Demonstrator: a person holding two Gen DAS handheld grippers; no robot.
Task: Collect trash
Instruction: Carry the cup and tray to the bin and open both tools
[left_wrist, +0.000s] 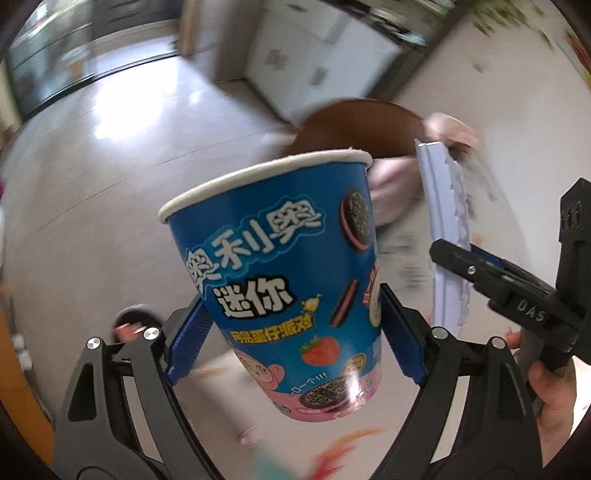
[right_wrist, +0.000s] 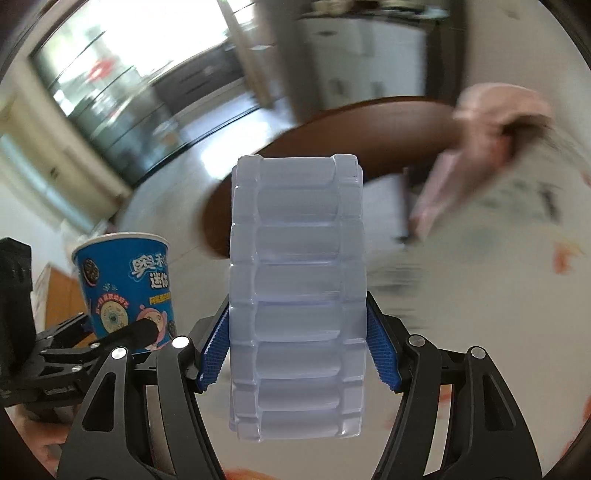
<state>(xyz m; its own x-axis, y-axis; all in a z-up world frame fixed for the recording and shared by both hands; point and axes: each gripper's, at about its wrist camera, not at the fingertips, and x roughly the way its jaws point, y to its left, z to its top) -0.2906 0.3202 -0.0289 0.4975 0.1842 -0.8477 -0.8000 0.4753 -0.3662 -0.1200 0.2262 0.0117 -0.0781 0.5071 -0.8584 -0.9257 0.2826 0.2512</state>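
Note:
My left gripper (left_wrist: 291, 328) is shut on a blue Oreo snack cup (left_wrist: 284, 273) with a white rim, held upright in the air between the blue pads. My right gripper (right_wrist: 297, 343) is shut on a pale lilac ribbed plastic cookie tray (right_wrist: 297, 295), held upright by its long sides. The tray also shows edge-on in the left wrist view (left_wrist: 445, 236), with the right gripper (left_wrist: 469, 269) clamped on it. The cup shows at the left of the right wrist view (right_wrist: 125, 284), with the left gripper's finger across it.
Behind both grippers is a round dark brown table (right_wrist: 369, 133) with a pink cloth (right_wrist: 491, 122) lying on it. The background is blurred: pale tiled floor (left_wrist: 110, 166), white cabinets (left_wrist: 314, 55) and a glass door (right_wrist: 110, 92). A patterned white surface (right_wrist: 498, 258) lies at the right.

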